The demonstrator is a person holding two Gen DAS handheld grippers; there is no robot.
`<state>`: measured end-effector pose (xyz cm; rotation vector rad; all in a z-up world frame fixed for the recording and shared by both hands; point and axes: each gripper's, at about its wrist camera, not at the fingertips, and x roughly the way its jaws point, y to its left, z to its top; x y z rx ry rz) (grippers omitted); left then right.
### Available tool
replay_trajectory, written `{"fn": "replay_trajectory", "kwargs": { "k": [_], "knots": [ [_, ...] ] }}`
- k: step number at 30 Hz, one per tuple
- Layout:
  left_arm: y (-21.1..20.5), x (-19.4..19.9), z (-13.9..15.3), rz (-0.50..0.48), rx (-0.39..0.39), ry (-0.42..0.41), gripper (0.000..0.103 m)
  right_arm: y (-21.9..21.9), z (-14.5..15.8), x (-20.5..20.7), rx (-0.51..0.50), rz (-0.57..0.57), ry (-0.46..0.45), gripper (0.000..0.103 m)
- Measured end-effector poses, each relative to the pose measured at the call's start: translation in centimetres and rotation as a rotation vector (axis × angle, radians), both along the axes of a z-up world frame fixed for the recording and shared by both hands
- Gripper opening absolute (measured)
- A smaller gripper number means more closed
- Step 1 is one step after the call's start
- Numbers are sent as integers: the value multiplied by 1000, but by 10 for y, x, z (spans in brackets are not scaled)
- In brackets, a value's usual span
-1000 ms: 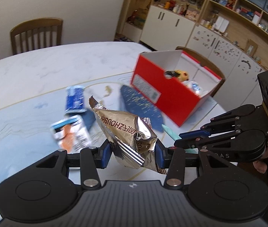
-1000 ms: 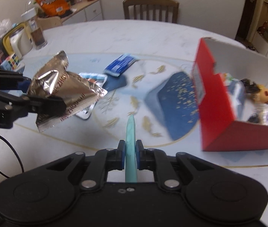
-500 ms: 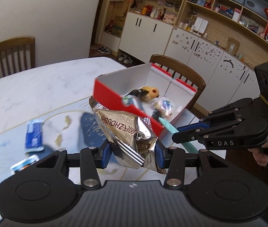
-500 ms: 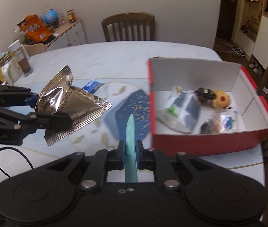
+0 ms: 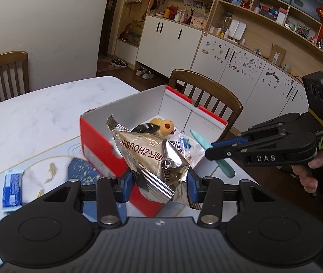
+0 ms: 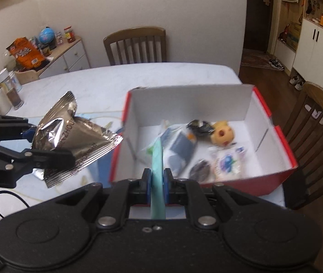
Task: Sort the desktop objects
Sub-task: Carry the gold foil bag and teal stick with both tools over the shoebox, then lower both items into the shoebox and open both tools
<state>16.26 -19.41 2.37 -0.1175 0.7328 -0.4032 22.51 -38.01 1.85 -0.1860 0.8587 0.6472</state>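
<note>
- The step in hand looks like carrying: two things are up in the air near the red box [image 6: 273, 183], and it seems they are meant to go inside; neither is in the box yet.
- The left gripper [image 5: 160, 182] pinches a shiny foil snack bag [image 5: 149, 157] between its blue pads; the bag hangs by the near corner of the box, partly over it in the left wrist view and still a little to its left in the right wrist view.
- The right gripper [image 6: 157, 183] has its jaws pressed tight on a thin green stick [image 6: 157, 157]; the tip of the stick points over the front wall of the box.
- The next move probably needs each hand to go a bit further over the open box, then let go so the thing drops in; the bag is big and crinkly, so it may need a free spot.
- The box sits at the edge of the white table [image 5: 36, 118]; inside it are a yellow toy [image 6: 223, 133], something black beside the toy, a blue and white packet [image 6: 178, 145] and a clear wrapped pack [image 6: 227, 162]; they are blurry.
- A small blue packet [image 5: 12, 187] lies on the table, well apart from the box, not sorted yet.
</note>
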Motion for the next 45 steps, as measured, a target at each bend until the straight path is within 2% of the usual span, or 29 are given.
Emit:
{"fn": "replay_trajectory", "kwargs": {
  "k": [11,20,31,38,45],
  "knots": [
    [-35,48,0,-24,1,51,45,-36,0,60,9,-58,-8,10],
    [-52,93,-15,-33,-4,141,45,-46,-10,101,-10,-81,2,10],
    [-67,134,-39,-25,40,229,45,-41,-31,137,-81,-61,9,10],
    [-76,149,-54,-21,102,270,45,-28,-44,155,-139,-50,-20,10],
    [-77,160,-66,-4,122,309,45,-13,-61,166,-213,-5,-28,10]
  ]
}}
